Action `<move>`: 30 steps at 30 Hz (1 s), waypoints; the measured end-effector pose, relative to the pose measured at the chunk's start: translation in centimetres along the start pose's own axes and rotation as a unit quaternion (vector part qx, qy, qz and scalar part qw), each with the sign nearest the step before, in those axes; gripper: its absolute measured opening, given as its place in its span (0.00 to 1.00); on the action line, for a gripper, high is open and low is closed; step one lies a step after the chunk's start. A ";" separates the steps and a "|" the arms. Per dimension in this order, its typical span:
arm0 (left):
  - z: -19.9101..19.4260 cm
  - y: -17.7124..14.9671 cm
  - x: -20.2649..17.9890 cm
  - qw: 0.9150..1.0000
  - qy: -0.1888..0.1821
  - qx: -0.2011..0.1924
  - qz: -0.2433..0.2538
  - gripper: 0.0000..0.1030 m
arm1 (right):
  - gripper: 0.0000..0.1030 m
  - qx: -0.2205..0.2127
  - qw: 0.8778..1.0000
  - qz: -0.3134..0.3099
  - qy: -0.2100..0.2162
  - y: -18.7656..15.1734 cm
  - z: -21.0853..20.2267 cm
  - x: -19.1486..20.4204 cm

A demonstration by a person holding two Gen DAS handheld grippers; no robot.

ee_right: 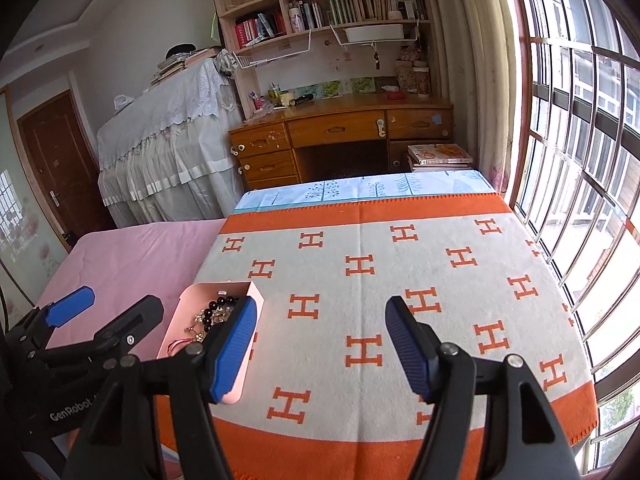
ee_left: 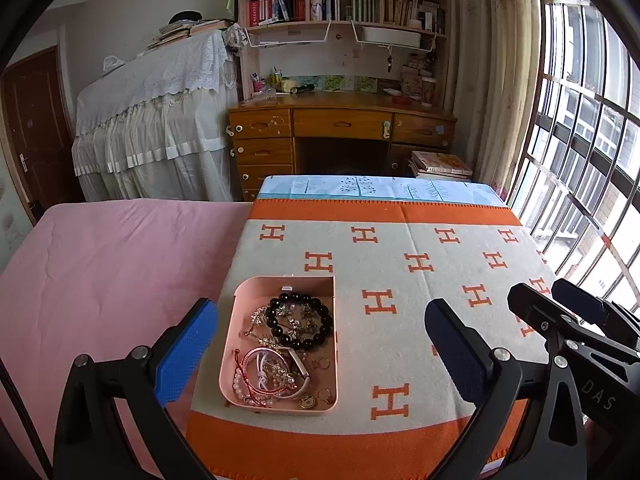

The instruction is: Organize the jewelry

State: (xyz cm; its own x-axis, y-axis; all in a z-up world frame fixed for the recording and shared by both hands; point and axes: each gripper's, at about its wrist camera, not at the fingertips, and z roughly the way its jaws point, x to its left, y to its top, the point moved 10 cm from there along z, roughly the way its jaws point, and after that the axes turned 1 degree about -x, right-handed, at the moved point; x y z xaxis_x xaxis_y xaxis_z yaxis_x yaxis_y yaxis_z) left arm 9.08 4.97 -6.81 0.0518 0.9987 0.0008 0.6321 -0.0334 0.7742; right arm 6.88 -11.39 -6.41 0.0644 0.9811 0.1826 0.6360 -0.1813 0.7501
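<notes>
A pink tray (ee_left: 280, 279) lies on the left part of a grey blanket with orange H marks (ee_left: 404, 340). It holds a black bead bracelet (ee_left: 326, 320), gold hair pins, a red cord bracelet (ee_left: 256, 390), pearls, a white band and small rings. My left gripper (ee_left: 320, 350) stands wide open above the tray's near half, its pads touching nothing. My right gripper (ee_right: 322, 346) is open over bare blanket just right of the tray (ee_right: 188, 294), with nothing between its fingers; its left finger hides part of the tray. Each gripper shows in the other's view: right gripper (ee_left: 550, 298), left gripper (ee_right: 100, 312).
The blanket covers a raised surface beside a pink bed sheet (ee_left: 100, 260). A barred window (ee_left: 580, 140) runs along the right edge. Behind stand a wooden desk (ee_left: 340, 120) with bookshelves, a stack of books (ee_left: 440, 164) and a piano under a white lace cover (ee_left: 152, 120).
</notes>
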 end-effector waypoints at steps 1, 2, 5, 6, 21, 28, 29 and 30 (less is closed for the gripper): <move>0.0 0.0 0.0 1.000 0.000 0.001 -0.001 0.99 | 0.65 0.000 1.000 -0.001 0.001 0.0 0.1 0.1; 0.1 0.0 0.1 1.000 -0.001 0.003 -0.002 0.99 | 0.65 -0.001 1.000 -0.001 0.001 0.0 0.2 0.1; 0.2 0.0 0.2 1.000 0.000 0.006 -0.004 0.99 | 0.65 -0.001 1.000 -0.002 0.002 0.0 0.2 0.1; 0.2 0.0 0.2 1.000 0.000 0.007 -0.005 0.99 | 0.65 0.000 1.000 -0.002 0.002 0.0 0.3 0.2; 0.1 -0.1 0.7 1.000 0.004 0.007 -0.014 0.99 | 0.65 0.001 1.000 -0.006 0.003 -0.1 0.5 0.6; 0.1 -0.2 0.7 1.000 0.003 0.009 -0.014 0.99 | 0.65 0.002 1.000 -0.006 0.003 -0.1 0.5 0.6; 0.1 -0.2 0.7 1.000 0.003 0.009 -0.014 0.99 | 0.65 0.002 1.000 -0.006 0.003 -0.1 0.6 0.6; 0.1 -0.2 0.7 1.000 0.002 0.009 -0.015 0.99 | 0.65 0.002 1.000 -0.006 0.003 -0.1 0.5 0.6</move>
State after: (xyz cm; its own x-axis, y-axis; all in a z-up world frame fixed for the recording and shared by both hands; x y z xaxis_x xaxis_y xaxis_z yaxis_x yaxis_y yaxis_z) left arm 9.07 5.64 -7.09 0.0291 0.9994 -0.0187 0.6469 -0.0046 0.7625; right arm 7.28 -10.74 -6.71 0.0513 0.9827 0.1779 0.6400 -0.1691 0.7495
